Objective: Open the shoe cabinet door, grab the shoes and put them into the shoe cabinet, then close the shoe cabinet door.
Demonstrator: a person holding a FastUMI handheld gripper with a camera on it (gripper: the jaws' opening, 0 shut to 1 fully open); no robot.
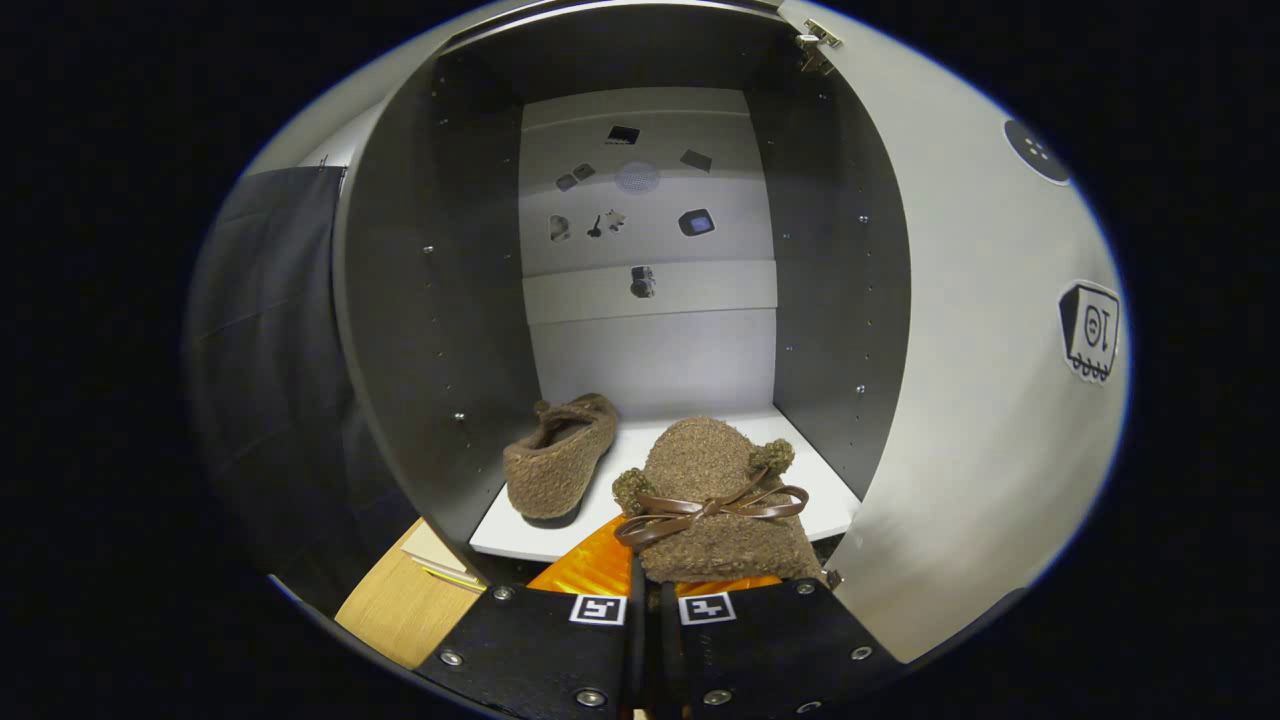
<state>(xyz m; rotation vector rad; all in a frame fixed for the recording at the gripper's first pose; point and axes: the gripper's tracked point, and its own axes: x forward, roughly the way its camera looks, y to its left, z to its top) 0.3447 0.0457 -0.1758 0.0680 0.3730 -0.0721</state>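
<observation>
The shoe cabinet (640, 300) stands open, its pale door (960, 400) swung wide to the right of the opening, with a hinge (818, 45) showing at the door's top corner. The cabinet has dark side walls and a light back panel, and its white bottom shelf (620, 470) carries the first shoe.

That brown fuzzy shoe (558, 458) rests on the shelf toward the cabinet's left wall, toe pointing in toward the back, heel near the front edge.

The second brown shoe (720, 500) sits just ahead of the fingers, toe reaching in over the front edge of the cabinet shelf, to the right of the first shoe and apart from it. A brown ribbon bow (700, 510) lies across its top, with a fuzzy pompom on either side.

The gripper (645, 610) has its fingers drawn close together, only a thin slit between them, pinched at the near end of this second shoe; the shoe's rear edge meets them, though the actual contact is hidden beneath its fuzzy body.

Below the cabinet's front edge an orange surface (590, 565) shows under the held shoe, and a light wooden piece (400, 600) lies off the cabinet's lower left corner.
</observation>
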